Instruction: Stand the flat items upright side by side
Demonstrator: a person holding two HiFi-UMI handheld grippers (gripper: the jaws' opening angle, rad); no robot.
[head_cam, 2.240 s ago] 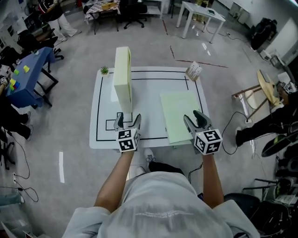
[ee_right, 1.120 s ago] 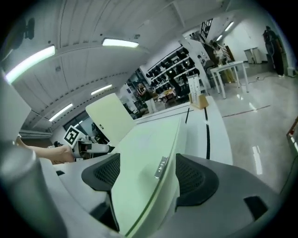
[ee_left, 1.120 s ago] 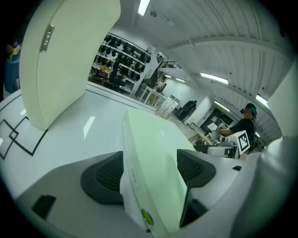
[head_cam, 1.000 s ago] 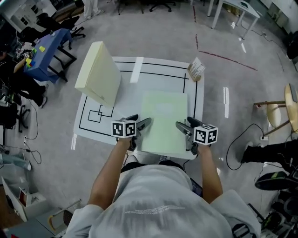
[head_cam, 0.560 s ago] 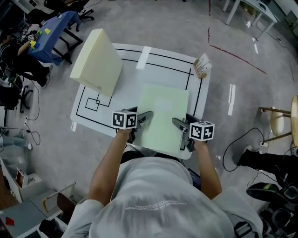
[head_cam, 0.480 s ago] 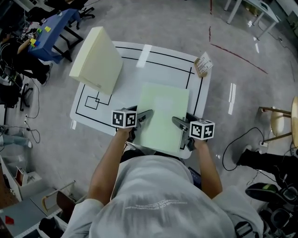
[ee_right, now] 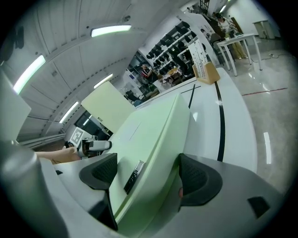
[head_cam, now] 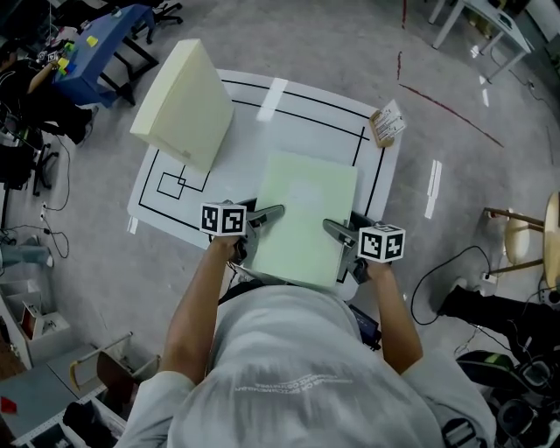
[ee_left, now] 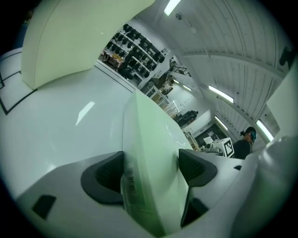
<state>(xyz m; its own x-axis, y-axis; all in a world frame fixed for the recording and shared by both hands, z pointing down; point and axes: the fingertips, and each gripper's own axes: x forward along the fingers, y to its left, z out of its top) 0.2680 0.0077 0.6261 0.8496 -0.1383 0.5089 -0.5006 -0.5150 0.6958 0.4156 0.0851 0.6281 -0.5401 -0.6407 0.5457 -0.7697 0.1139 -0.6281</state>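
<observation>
Before me I count two flat boards, one cream board (head_cam: 184, 105) and one pale green board (head_cam: 302, 219), one white table (head_cam: 254, 149), one small tan packet (head_cam: 388, 124) and one blue table (head_cam: 114, 22).

1. A white surface (head_cam: 262, 114) marked with black lines stands on a grey floor (head_cam: 306, 44).
2. A small tan box (head_cam: 388, 123) sits at the surface's far right corner.
3. A blue table (head_cam: 114, 26) stands far left.
4. A red line (head_cam: 451, 112) crosses the floor, and a wooden stool (head_cam: 512, 213) stands at the right.
</observation>
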